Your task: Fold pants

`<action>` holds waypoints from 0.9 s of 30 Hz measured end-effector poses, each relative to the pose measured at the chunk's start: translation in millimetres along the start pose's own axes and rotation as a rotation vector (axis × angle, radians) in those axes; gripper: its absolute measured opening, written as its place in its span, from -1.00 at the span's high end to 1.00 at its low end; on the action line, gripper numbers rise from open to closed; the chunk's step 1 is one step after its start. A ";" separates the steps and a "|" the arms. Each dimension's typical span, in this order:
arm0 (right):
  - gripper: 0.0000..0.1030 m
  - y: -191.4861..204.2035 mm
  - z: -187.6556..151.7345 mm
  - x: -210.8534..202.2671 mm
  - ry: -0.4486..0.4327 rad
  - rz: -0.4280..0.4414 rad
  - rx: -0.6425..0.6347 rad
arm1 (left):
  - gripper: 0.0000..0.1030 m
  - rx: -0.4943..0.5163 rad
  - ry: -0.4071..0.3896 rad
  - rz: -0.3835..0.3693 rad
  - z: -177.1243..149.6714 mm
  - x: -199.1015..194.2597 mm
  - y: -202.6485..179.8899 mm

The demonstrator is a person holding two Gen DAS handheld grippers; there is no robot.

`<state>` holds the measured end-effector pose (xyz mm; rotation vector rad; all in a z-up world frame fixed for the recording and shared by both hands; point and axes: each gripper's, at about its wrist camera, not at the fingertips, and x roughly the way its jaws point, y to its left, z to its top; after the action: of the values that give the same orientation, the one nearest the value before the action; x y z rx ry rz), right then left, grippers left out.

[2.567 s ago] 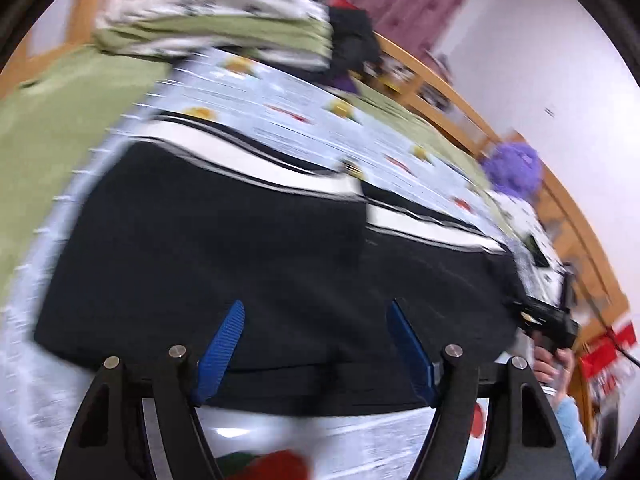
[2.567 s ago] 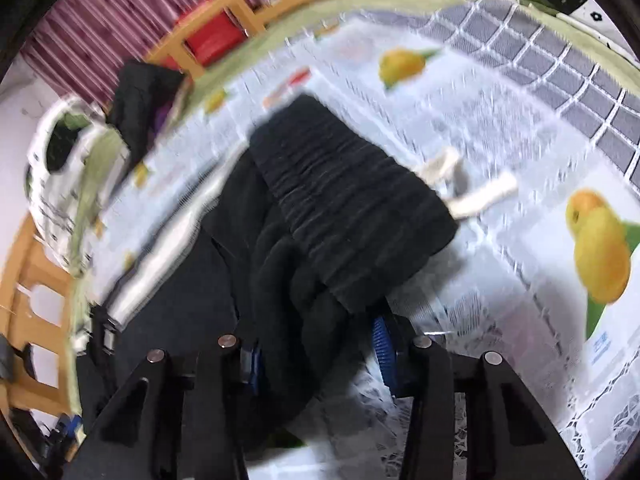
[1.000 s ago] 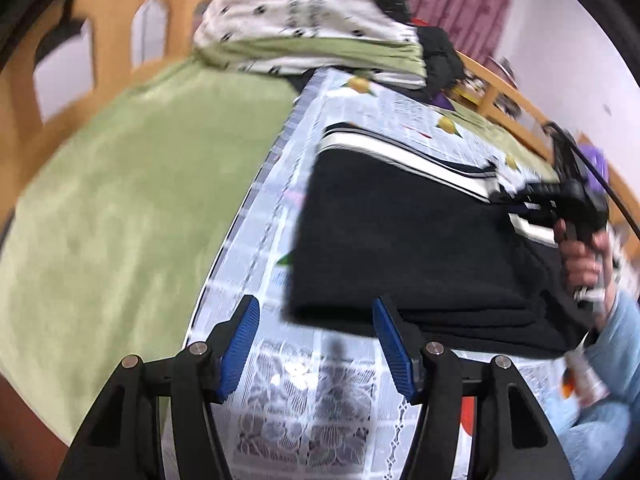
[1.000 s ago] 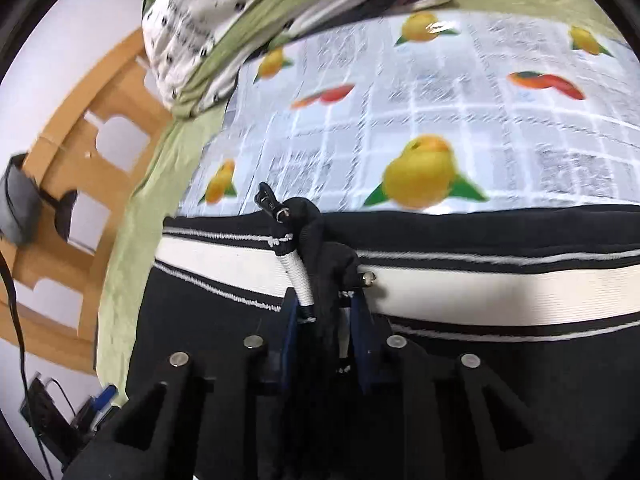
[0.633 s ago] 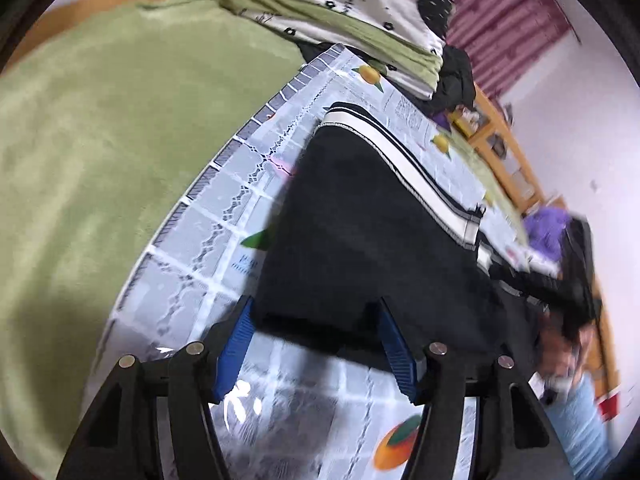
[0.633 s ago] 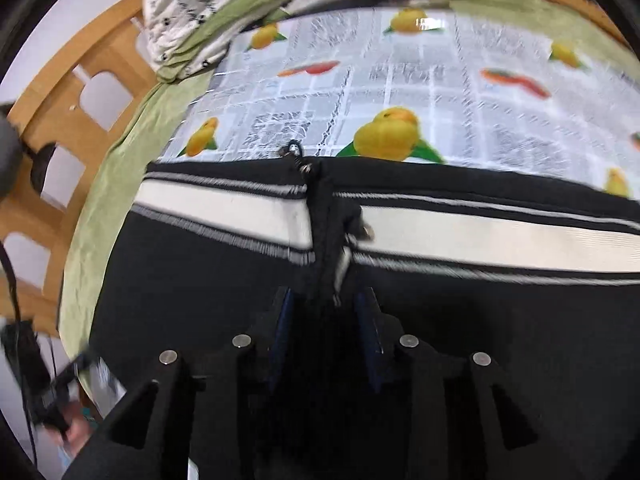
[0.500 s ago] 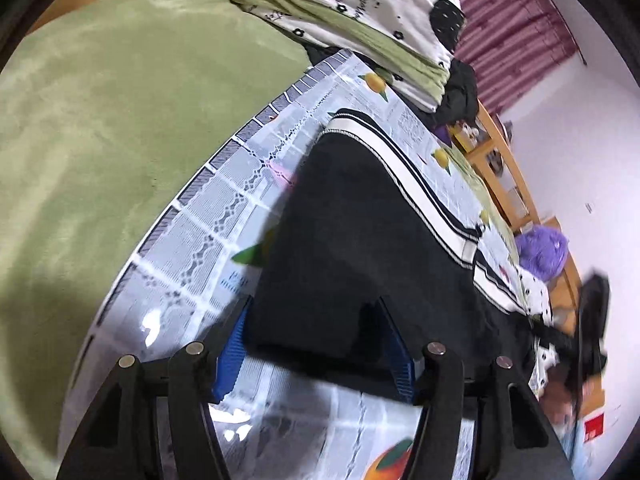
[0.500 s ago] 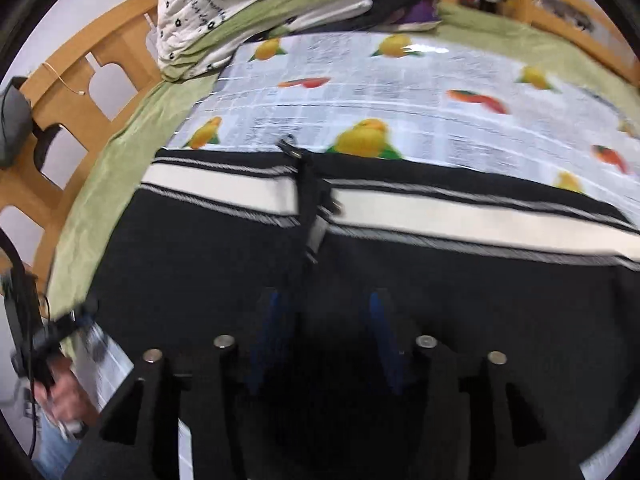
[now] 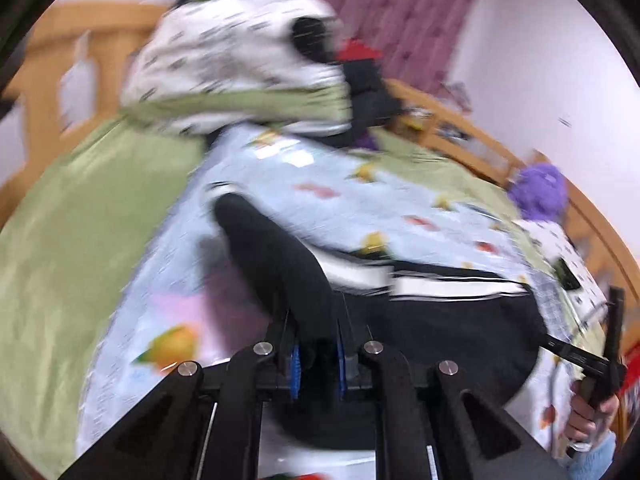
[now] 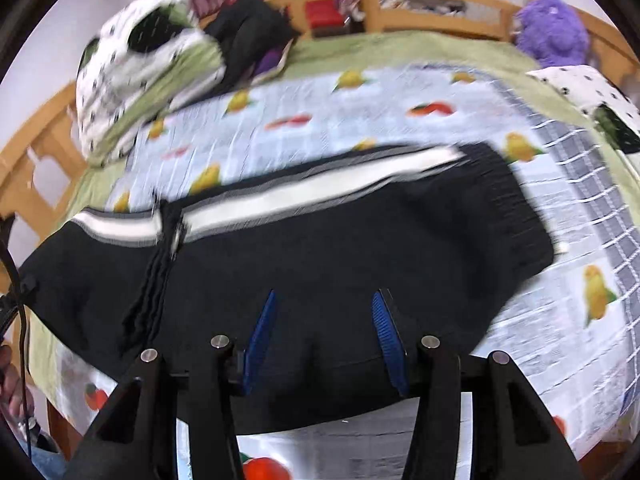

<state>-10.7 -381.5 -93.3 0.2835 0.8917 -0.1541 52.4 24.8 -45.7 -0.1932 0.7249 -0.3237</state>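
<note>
Black pants with a white side stripe lie folded lengthwise across a fruit-print cloth on the bed. In the left wrist view my left gripper is closing on the near left end of the pants. Black cloth is pinched between its blue pads and rises off the cloth as a raised fold. My right gripper hovers open above the middle of the pants with nothing between its fingers. The left wrist view also shows it at the far right, held in a person's hand.
A heap of white dotted and green bedding and dark clothes lie at the head end. A purple plush toy and a dotted pillow sit at the right. A wooden bed rail runs around the back.
My left gripper has shut on the pants' end and lifted it. My right gripper has let go of the folded-over cuff, opened and drawn back above the pants.
</note>
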 end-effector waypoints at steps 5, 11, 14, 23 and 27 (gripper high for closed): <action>0.04 -42.4 12.0 -26.6 -0.026 -0.060 0.012 | 0.77 0.123 0.050 -0.188 12.6 22.2 -105.1; 0.03 -97.2 4.7 -52.6 -0.034 -0.154 0.012 | 0.77 0.225 0.180 -0.372 -13.5 66.6 -193.2; 0.02 -114.7 -4.0 -50.1 -0.012 -0.131 0.035 | 0.73 0.213 0.270 -0.446 -24.2 80.8 -203.1; -0.05 -91.1 5.8 8.2 0.064 0.176 0.133 | -0.31 0.166 0.207 -0.377 -23.8 46.5 -127.3; -0.22 -53.5 19.1 58.2 0.128 0.301 0.148 | -0.31 0.072 0.224 -0.256 -28.4 43.8 -66.2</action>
<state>26.3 -439.2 -137.2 0.5664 0.9550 0.0783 49.1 -54.2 -74.8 -0.1833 0.9101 -0.6220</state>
